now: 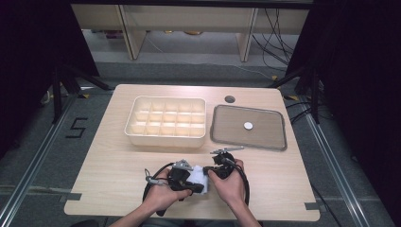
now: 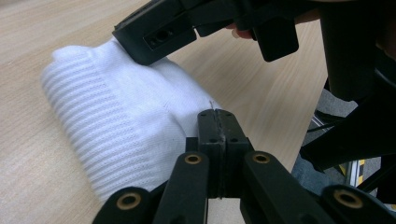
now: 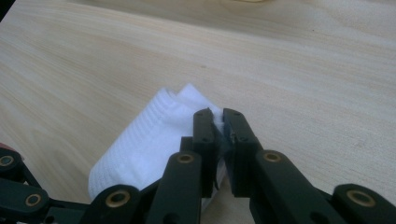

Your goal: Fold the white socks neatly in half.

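A white ribbed sock (image 1: 200,180) lies folded on the wooden table (image 1: 118,156), close to the front edge and between the person's hands. In the left gripper view, my left gripper (image 2: 217,122) has its jaws pressed together at the near edge of the sock (image 2: 116,121); a thread of the fabric sticks out at their tip. My right gripper (image 3: 219,125) is shut on a corner of the sock (image 3: 144,135), with white fabric showing in the narrow gap between its jaws. The left gripper view has the right gripper (image 2: 154,37) lying across the sock's far end.
A cream box (image 1: 165,138) divided into several compartments stands at the back middle. To its right a grey tray (image 1: 267,135) holds one small white disc (image 1: 248,125). A round cable hole (image 1: 230,99) sits near the table's far edge.
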Demonstrator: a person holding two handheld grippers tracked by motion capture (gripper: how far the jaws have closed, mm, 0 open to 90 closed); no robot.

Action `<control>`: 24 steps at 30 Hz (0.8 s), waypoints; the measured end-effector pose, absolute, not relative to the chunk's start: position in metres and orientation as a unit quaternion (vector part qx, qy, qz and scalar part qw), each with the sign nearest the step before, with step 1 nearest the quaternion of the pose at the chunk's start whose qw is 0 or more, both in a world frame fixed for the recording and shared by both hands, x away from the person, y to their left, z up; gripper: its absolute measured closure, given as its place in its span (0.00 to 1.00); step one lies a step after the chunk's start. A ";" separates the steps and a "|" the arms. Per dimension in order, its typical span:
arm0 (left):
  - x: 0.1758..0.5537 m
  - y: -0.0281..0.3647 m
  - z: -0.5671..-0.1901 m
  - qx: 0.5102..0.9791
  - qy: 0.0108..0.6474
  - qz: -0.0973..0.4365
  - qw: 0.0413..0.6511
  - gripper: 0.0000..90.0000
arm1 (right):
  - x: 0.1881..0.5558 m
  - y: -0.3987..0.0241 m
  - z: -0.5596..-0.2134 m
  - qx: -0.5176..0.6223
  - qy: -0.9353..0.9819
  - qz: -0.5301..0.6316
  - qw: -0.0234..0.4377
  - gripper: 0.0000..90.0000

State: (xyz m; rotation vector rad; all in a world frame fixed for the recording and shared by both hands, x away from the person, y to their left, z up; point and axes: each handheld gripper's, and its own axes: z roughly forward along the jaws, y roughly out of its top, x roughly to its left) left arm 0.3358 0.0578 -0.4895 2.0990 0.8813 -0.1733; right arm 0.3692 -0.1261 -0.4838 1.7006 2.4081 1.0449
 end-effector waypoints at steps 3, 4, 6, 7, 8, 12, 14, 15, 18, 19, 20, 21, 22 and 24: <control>0.336 0.058 -0.489 0.837 0.350 -0.068 0.414 0.99 | 0.369 -0.125 -0.484 0.543 0.771 0.332 0.010 0.93; 0.336 0.058 -0.489 0.838 0.348 -0.073 0.414 0.99 | 0.370 -0.126 -0.484 0.539 0.774 0.331 0.009 0.92; 0.334 0.057 -0.488 0.837 0.348 -0.067 0.417 0.99 | 0.370 -0.126 -0.481 0.533 0.778 0.332 0.012 0.88; 0.334 0.058 -0.487 0.839 0.344 -0.072 0.416 0.99 | 0.369 -0.125 -0.479 0.537 0.776 0.331 0.013 0.85; 0.334 0.058 -0.487 0.838 0.345 -0.072 0.416 0.99 | 0.368 -0.125 -0.477 0.535 0.776 0.334 0.014 0.83; 0.333 0.057 -0.488 0.835 0.349 -0.072 0.419 0.99 | 0.362 -0.125 -0.464 0.515 0.783 0.346 0.045 0.81; 0.333 0.058 -0.488 0.838 0.345 -0.076 0.416 0.99 | 0.357 -0.125 -0.458 0.501 0.786 0.358 0.056 0.83; 0.333 0.057 -0.487 0.837 0.346 -0.075 0.417 0.99 | 0.355 -0.125 -0.455 0.493 0.790 0.359 0.058 0.87; 0.333 0.058 -0.487 0.836 0.347 -0.074 0.419 0.99 | 0.348 -0.124 -0.449 0.499 0.795 0.342 0.040 0.96; 0.333 0.057 -0.487 0.836 0.347 -0.071 0.420 0.99 | 0.347 -0.124 -0.450 0.495 0.799 0.340 0.036 0.98; 0.333 0.058 -0.487 0.836 0.346 -0.073 0.420 0.99 | 0.347 -0.124 -0.452 0.493 0.801 0.338 0.036 0.99; 0.334 0.058 -0.487 0.835 0.346 -0.074 0.421 0.99 | 0.348 -0.125 -0.455 0.488 0.807 0.331 0.030 1.00; 0.333 0.058 -0.487 0.835 0.347 -0.075 0.420 0.99 | 0.348 -0.125 -0.457 0.486 0.808 0.332 0.030 1.00; 0.334 0.058 -0.487 0.838 0.344 -0.074 0.417 0.99 | 0.347 -0.123 -0.460 0.490 0.805 0.333 0.033 1.00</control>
